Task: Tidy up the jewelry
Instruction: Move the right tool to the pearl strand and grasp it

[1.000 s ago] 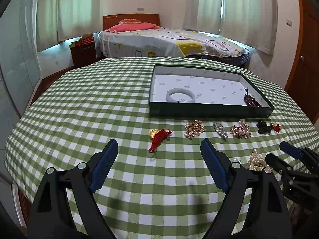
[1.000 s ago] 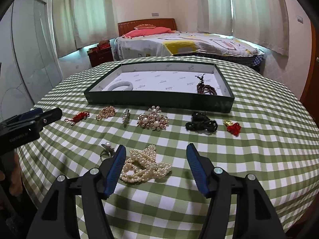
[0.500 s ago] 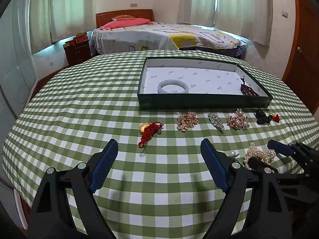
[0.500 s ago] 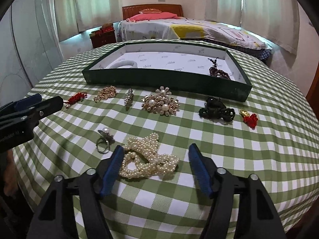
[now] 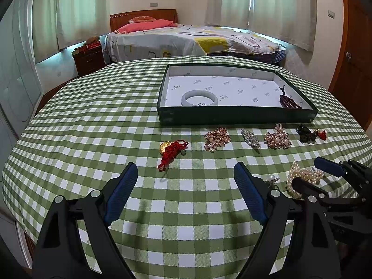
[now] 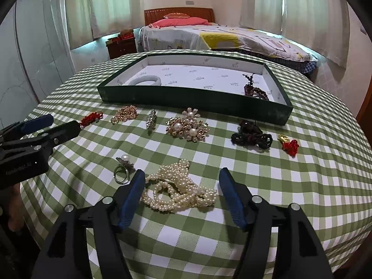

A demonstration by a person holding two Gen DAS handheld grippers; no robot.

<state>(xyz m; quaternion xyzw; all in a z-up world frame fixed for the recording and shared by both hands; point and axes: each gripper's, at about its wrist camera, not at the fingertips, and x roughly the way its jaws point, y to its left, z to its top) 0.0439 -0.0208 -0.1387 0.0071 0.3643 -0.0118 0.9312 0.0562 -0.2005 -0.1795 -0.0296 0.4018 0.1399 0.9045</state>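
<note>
A dark green tray [image 5: 232, 115] [image 6: 186, 97] holds a white bangle [image 5: 200, 98] and a dark red bead bracelet [image 5: 290, 101]. Loose pieces lie in a row before it: red knot charm [image 5: 173, 150], gold brooch [image 5: 217, 138], silver brooch [image 5: 251, 138], pearl flower brooch [image 6: 188, 127], black bead bracelet [image 6: 252, 137], small red charm [image 6: 289, 144]. A pearl necklace [image 6: 179, 187] lies between my open right gripper's [image 6: 181, 186] jaws, a pearl ring [image 6: 123, 165] to its left. My left gripper [image 5: 183, 176] is open and empty, short of the red knot charm.
The round table has a green checked cloth [image 5: 93, 121] falling off at the near edge. My left gripper shows in the right wrist view [image 6: 53, 125]. A bed [image 5: 186, 39] and a nightstand [image 5: 89, 57] stand behind the table.
My right gripper has moved forward and down, so its jaws now flank the pearl necklace. My left gripper has shifted slightly nearer the table. Both stay open.
</note>
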